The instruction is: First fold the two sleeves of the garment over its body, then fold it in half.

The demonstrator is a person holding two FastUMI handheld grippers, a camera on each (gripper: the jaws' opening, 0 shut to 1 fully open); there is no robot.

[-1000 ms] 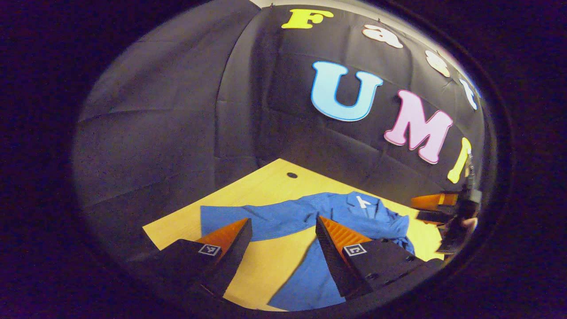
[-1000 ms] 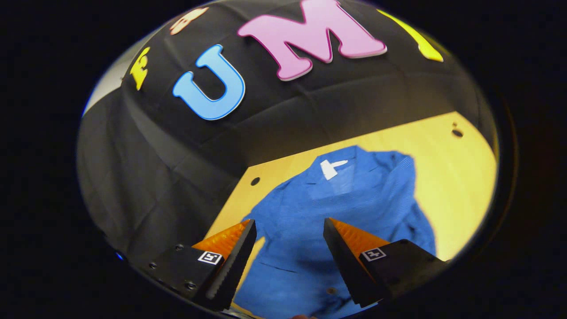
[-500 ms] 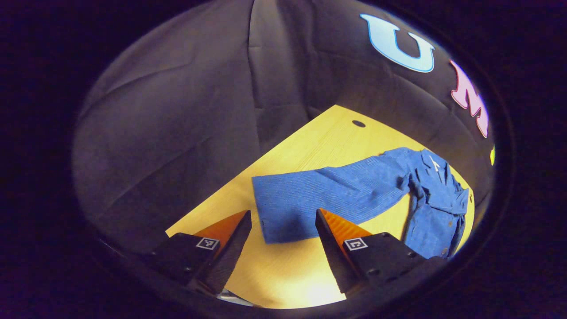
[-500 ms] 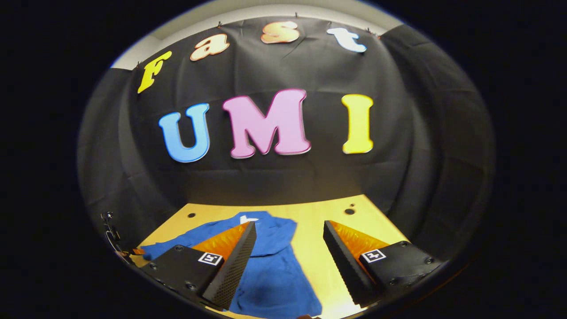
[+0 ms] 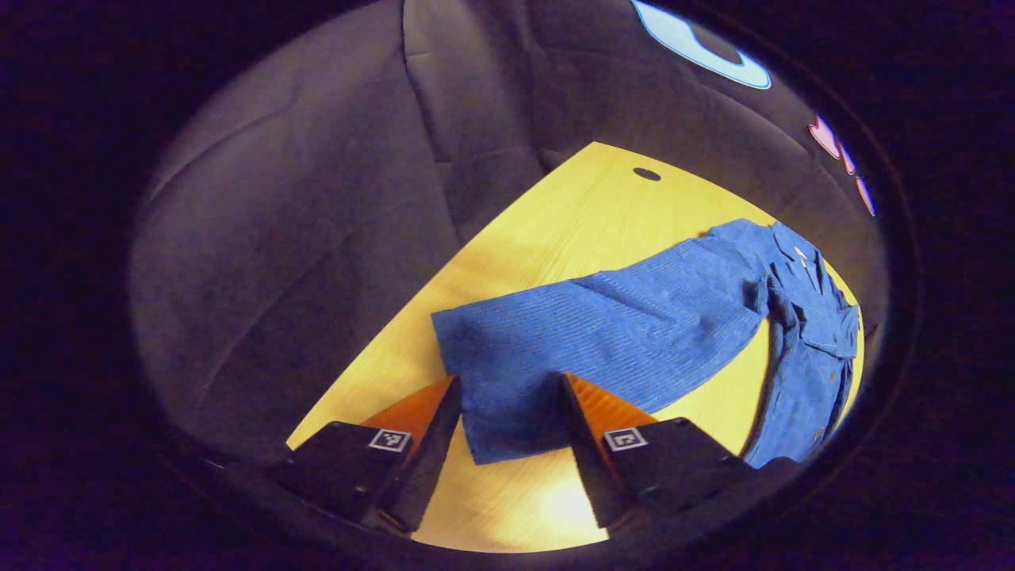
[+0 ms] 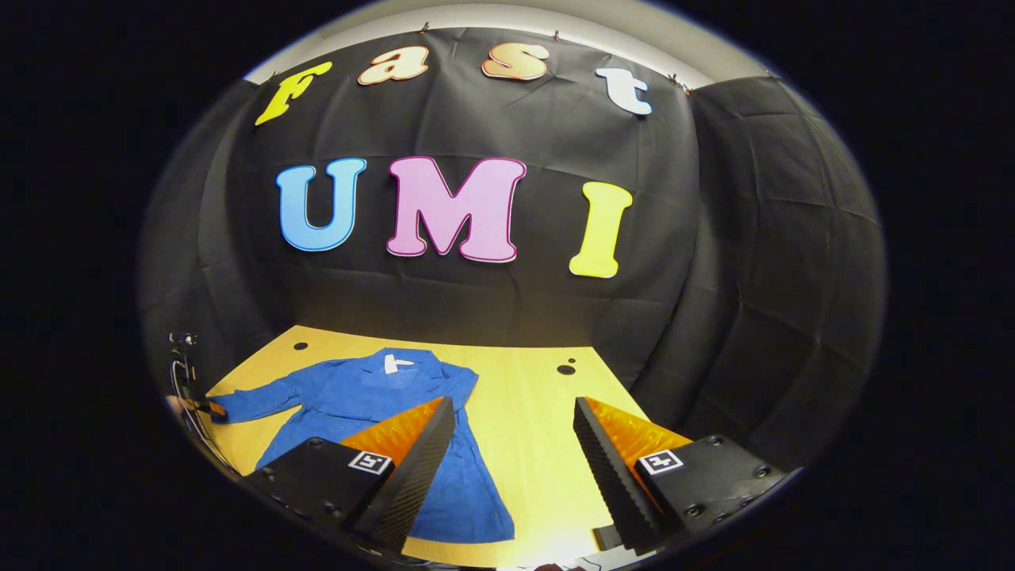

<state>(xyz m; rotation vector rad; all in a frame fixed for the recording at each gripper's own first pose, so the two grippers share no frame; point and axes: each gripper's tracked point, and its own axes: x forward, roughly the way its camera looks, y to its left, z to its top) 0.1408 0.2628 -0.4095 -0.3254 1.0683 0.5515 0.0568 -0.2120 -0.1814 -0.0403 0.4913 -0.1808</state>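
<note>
Left sleeve about to get grabbed, nothing folded on that side yet

The left tool (image 5: 507, 396) sits low over the surface (image 5: 555, 230) with its fingers spread wide on either side of the cuff end of the left sleeve (image 5: 603, 333), not pinching it as far as I can tell. That sleeve lies stretched out flat, away from the body of the blue garment (image 6: 381, 396). The right tool (image 6: 514, 444) is wide apart too, holding nothing, just beside the hem. I'd say the left sleeve fold and the halving are both left; can't tell about the right sleeve.
</note>
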